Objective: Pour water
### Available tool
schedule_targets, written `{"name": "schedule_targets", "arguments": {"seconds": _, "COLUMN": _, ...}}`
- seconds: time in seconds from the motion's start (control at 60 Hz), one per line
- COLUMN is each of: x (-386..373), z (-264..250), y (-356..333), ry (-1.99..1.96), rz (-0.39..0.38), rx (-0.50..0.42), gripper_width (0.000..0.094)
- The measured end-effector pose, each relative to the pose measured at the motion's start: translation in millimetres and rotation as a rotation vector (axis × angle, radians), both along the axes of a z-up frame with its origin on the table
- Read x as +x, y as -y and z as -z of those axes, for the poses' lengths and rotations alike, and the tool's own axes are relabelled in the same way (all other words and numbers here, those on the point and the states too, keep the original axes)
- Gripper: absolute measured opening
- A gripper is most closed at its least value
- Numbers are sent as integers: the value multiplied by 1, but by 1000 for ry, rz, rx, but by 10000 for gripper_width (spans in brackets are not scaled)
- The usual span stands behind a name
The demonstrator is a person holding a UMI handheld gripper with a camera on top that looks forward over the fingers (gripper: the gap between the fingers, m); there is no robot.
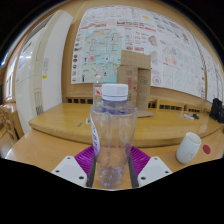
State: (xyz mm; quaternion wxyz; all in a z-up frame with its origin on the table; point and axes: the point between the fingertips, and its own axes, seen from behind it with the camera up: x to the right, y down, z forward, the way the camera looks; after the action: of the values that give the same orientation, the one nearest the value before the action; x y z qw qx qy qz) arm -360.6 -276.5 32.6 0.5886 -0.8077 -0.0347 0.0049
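A clear plastic water bottle (112, 135) with a white cap stands upright between my gripper's (112, 172) two fingers. The purple pads (85, 160) sit against its lower sides on both flanks, so the gripper is shut on the bottle. Its base is hidden low between the fingers, and I cannot tell whether it rests on the wooden table (40, 150) or hangs above it. A white cup (188, 148) stands on the table to the right of the fingers, a little ahead of them.
A brown cardboard box (135, 78) stands beyond the bottle on a second wooden table (165, 125). Posters cover the wall behind. A dark object (217, 110) sits at the far right. A pale door or cabinet is on the left.
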Motion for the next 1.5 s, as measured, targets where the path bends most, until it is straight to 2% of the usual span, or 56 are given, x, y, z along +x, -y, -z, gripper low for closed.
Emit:
{"name": "schedule_targets", "arguments": {"seconds": 0.117, "x": 1, "z": -1, "y": -3, "ry": 2, "rz": 13, "rx": 28, "gripper_width": 437}}
{"name": "schedule_targets", "arguments": {"seconds": 0.133, "x": 1, "z": -1, "y": -3, "ry": 2, "rz": 14, "rx": 30, "gripper_width": 389}}
{"name": "schedule_targets", "arguments": {"seconds": 0.15, "x": 1, "z": -1, "y": -3, "ry": 1, "rz": 14, "rx": 31, "gripper_width": 383}}
{"name": "schedule_targets", "arguments": {"seconds": 0.217, "x": -4, "z": -2, "y": -2, "ry": -14, "rz": -8, "rx": 28, "gripper_width": 333}}
{"name": "schedule_targets", "arguments": {"seconds": 0.317, "x": -7, "z": -15, "y": -1, "ry": -56, "rz": -38, "rx": 39, "gripper_width": 321}}
{"name": "schedule_targets", "arguments": {"seconds": 0.417, "x": -7, "z": -52, "y": 2, "ry": -184, "rz": -64, "rx": 77, "gripper_width": 322}}
{"name": "schedule_targets", "arguments": {"seconds": 0.55, "x": 9, "z": -128, "y": 2, "ry": -569, "rz": -102, "rx": 127, "gripper_width": 322}}
{"name": "schedule_targets", "arguments": {"seconds": 0.65, "x": 20, "z": -183, "y": 2, "ry": -963, "rz": -163, "rx": 145, "gripper_width": 319}}
{"name": "schedule_targets", "arguments": {"seconds": 0.75, "x": 61, "z": -219, "y": -6, "ry": -1402, "rz": -242, "rx": 157, "gripper_width": 320}}
{"name": "schedule_targets", "arguments": {"seconds": 0.8, "x": 78, "z": -229, "y": -7, "ry": -1610, "rz": -241, "rx": 161, "gripper_width": 321}}
{"name": "schedule_targets", "arguments": {"seconds": 0.983, "x": 160, "z": -194, "y": -30, "ry": -2186, "rz": -168, "rx": 159, "gripper_width": 318}}
{"name": "schedule_targets", "arguments": {"seconds": 1.167, "x": 185, "z": -154, "y": -40, "ry": -2347, "rz": -86, "rx": 123, "gripper_width": 318}}
{"name": "schedule_targets", "arguments": {"seconds": 1.35, "x": 182, "z": -162, "y": -38, "ry": -2304, "rz": -115, "rx": 55, "gripper_width": 319}}
{"name": "schedule_targets", "arguments": {"seconds": 1.5, "x": 175, "z": -202, "y": -33, "ry": -1935, "rz": -213, "rx": 50, "gripper_width": 317}}
